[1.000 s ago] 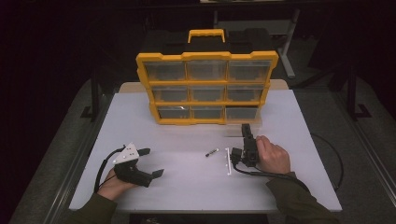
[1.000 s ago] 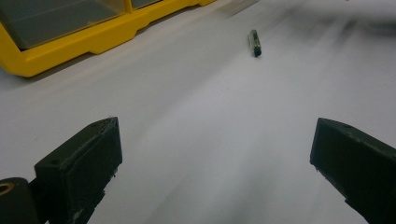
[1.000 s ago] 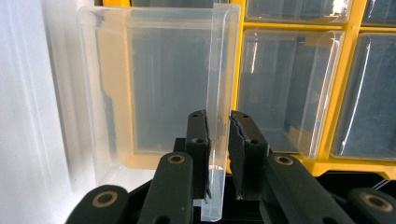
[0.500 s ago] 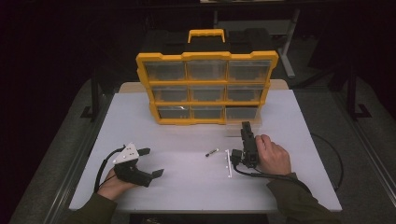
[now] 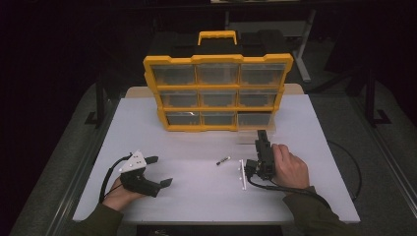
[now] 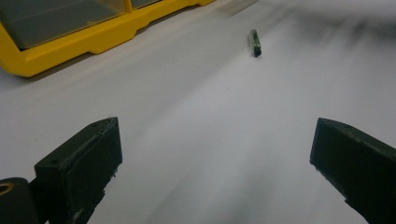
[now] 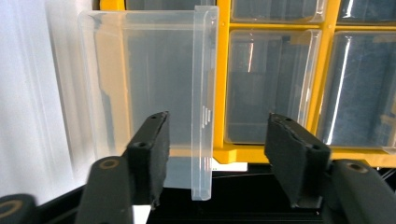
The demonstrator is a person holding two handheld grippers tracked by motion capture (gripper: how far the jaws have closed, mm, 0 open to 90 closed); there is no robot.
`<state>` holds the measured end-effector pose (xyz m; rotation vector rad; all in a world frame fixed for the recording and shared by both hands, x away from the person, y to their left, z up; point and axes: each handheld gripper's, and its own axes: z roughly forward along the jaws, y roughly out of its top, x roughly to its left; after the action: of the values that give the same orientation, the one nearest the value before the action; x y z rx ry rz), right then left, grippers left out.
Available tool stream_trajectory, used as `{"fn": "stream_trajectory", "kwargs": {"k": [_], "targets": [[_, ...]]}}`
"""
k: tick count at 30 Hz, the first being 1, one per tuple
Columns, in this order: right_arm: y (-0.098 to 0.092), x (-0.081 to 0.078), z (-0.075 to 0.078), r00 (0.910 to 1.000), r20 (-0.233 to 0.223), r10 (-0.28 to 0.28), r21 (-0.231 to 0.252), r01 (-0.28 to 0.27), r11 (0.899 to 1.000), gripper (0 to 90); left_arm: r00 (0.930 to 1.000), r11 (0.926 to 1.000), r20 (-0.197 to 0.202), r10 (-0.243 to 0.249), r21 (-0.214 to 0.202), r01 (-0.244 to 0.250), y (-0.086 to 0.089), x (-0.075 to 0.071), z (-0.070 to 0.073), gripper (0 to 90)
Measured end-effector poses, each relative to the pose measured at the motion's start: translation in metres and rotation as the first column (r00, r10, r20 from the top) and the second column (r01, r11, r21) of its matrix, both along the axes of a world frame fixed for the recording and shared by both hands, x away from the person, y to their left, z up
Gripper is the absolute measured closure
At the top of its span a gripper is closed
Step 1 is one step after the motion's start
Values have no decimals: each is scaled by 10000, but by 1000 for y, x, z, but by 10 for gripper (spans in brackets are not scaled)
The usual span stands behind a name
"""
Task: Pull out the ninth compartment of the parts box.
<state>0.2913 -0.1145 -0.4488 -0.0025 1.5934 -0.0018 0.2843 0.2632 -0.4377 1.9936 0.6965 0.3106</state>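
The right tool (image 7: pixel 212 158) has just been opening its jaws; the pulled-out clear drawer (image 7: pixel 149 93) stands between them, unpressed, left of centre in that view, so the drawer seems released. The left tool (image 5: pixel 156 170) rests unclenched, lower left. Counted: one yellow organizer (image 5: pixel 216 59), one small battery-like piece (image 5: pixel 223 160) mid-bench (image 5: pixel 196 196)
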Motion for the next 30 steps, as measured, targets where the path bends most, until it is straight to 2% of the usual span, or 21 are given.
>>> {"fn": "stream_trajectory", "kwargs": {"k": [2, 3, 11, 13, 16, 17, 22, 23, 26, 28, 29, 30], "targets": [[-1, -2, 1, 10000, 11, -73, 70, 73, 9999, 368, 10000, 10000, -21, 10, -12, -10, 0, 0, 0, 15], [-2, -4, 1, 10000, -69, -52, 16, 52, 10000, 330, 10000, 10000, -3, 4, 28, -4, 0, 0, 0, 16], [-6, -9, 1, 9997, -228, -115, 44, 116, 9999, 200, 10000, 10000, -9, 20, -30, -20, 0, 0, 0, 16], [-8, -13, 1, 9994, -315, -174, 248, 182, 9995, 142, 10000, 10000, -15, 9, -25, -9, 0, 0, 0, 15], [-10, -14, 1, 9990, -413, -180, 258, 191, 9995, 122, 10000, 10000, 2, 0, -30, 0, 1, 0, 0, 16], [-10, -16, 2, 9986, -464, -250, 384, 267, 9989, 84, 10000, 9999, 59, 25, -102, -24, 2, 0, 1, 15], [-10, -22, -2, 9979, -590, -251, 341, 272, 9990, 45, 9999, 10000, 101, -22, -20, 23, 3, -1, 3, 16], [-10, -26, -3, 9968, -768, -238, 300, 261, 9992, 41, 10000, 10000, 64, -6, -28, 6, 3, -2, 3, 16], [-11, -29, -4, 9972, -710, -238, 230, 254, 9994, 38, 10000, 10000, -11, 23, -33, -23, 2, -2, 2, 15], [-12, -31, -3, 9963, -840, -185, 364, 217, 9991, 34, 10000, 10000, 8, 28, -22, -28, 2, -3, 2, 15], [-13, -32, -3, 9966, -803, -159, 439, 195, 9988, 33, 9999, 9998, 95, -58, 176, 56, 4, -3, 3, 16], [-13, -32, -3, 9966, -803, -159, 439, 195, 9988, 33, 9999, 9998, 95, -58, 176, 56, 4, -3, 3, 16]]}}
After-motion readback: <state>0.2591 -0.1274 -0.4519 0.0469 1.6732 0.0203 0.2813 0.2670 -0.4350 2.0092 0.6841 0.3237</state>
